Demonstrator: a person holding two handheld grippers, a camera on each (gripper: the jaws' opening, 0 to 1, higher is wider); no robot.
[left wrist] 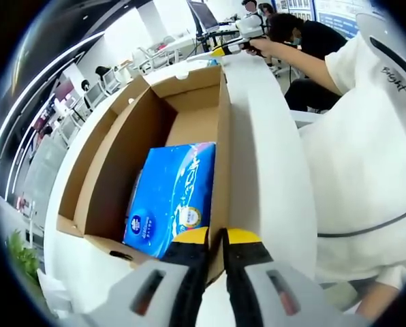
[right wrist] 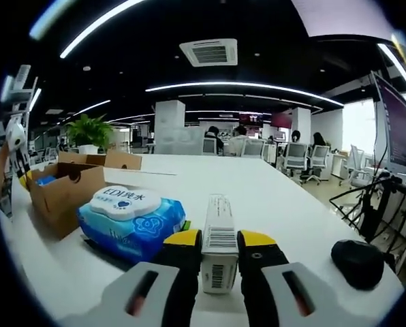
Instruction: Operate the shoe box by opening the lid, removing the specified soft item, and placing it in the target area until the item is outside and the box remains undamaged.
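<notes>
On the white office table (right wrist: 291, 197), my left gripper (left wrist: 215, 240) pinched the open cardboard box's (left wrist: 114, 146) wall; my right gripper (right wrist: 219, 246) clamped a small white carton (right wrist: 219, 238).

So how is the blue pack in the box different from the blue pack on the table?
The blue pack in the box sits inside the cardboard box, leaning on one wall; the wipes pack on the table lies flat outside it. The wipes pack has a white lid on top; the boxed pack shows none, just white print. Both are soft blue plastic packs.
</notes>
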